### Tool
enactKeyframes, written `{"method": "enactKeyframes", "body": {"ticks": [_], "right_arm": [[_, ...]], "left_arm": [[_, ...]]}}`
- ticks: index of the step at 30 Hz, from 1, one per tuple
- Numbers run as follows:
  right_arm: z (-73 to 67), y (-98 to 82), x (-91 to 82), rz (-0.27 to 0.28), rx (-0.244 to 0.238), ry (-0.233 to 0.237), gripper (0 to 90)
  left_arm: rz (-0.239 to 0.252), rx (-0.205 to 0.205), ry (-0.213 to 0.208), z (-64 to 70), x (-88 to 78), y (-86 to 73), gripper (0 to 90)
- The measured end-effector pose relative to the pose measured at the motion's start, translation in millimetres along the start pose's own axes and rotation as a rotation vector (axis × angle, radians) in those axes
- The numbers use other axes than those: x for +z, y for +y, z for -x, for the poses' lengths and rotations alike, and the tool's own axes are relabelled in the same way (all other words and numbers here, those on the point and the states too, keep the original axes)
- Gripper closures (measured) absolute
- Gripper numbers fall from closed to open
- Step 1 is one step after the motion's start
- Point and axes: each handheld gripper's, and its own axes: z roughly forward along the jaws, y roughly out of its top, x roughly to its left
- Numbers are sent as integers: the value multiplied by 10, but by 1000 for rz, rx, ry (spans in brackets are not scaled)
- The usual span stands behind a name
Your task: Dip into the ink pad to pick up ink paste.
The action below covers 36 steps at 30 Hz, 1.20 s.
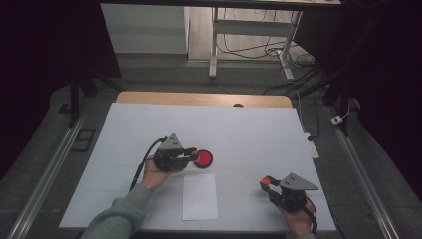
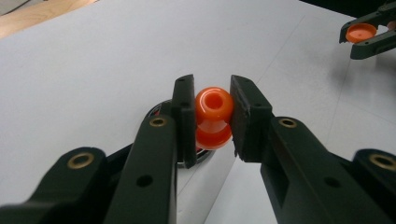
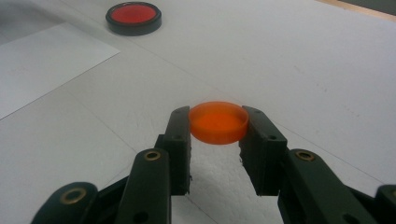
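At the middle of the white table, the left gripper clamps a glossy orange spool-shaped plastic knob above a black-rimmed red round dish; near the front right corner, the right gripper pinches a flat orange plastic cap.

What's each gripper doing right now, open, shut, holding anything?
Left gripper: shut on the orange spool-shaped stamp.
Right gripper: shut on the flat orange cap, gripped by its rim.
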Motion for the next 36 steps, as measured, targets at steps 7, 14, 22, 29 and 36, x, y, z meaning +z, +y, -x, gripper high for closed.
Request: {"method": "enactKeyframes", "body": {"ticks": [7,14,22,29,36], "right_arm": [[4,-1,4,2,2,4,644],[1,0,-2,9,6,1,644],[6,5,-10,13,3,-3,644],[14,3,-20,13,5,-7,644],[11,4,-19,10,3,-8,645]], "left_arm": [[-3,3,0,28,-66,-29,723],[-6,6,-6,70,-113,-58,723],[-10,12,-28,156,-143,-80,723],[-17,19,-39,193,-159,-98,723],[-6,14,-59,244,-205,-96,723]]}}
